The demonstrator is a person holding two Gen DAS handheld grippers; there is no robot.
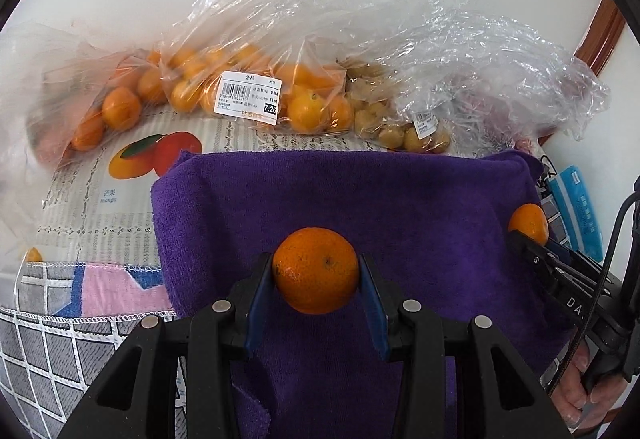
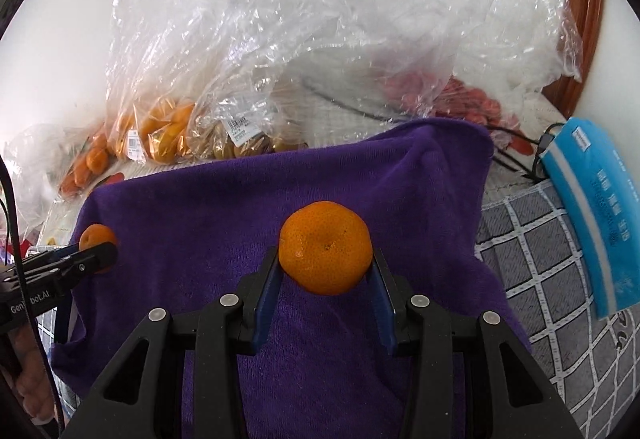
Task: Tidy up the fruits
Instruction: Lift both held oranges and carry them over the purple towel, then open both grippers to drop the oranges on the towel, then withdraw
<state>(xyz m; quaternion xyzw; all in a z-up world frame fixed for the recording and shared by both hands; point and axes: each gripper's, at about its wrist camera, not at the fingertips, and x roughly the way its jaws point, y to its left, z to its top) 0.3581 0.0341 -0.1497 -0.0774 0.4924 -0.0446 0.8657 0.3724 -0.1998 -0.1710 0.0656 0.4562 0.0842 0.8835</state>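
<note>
A purple towel [image 1: 340, 207] covers the table, backed by clear plastic bags [image 2: 280, 39]; only the left wrist view shows the bagged oranges' price label [image 1: 249, 97] and a mango picture [image 1: 154, 155], only the right shows red fruit [image 2: 472, 99] and a blue packet [image 2: 596, 207]. Above the towel, left gripper [image 1: 316, 275] clamps one orange [image 1: 316, 271], right gripper [image 2: 325, 259] clamps another orange [image 2: 325, 247]

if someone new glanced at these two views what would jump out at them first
Each tool is shut on an orange above the purple towel: the left tool holds one orange, the right tool another orange. Behind the towel, crinkled clear bags lie against the white wall, one bag of small oranges bearing a price label.
</note>
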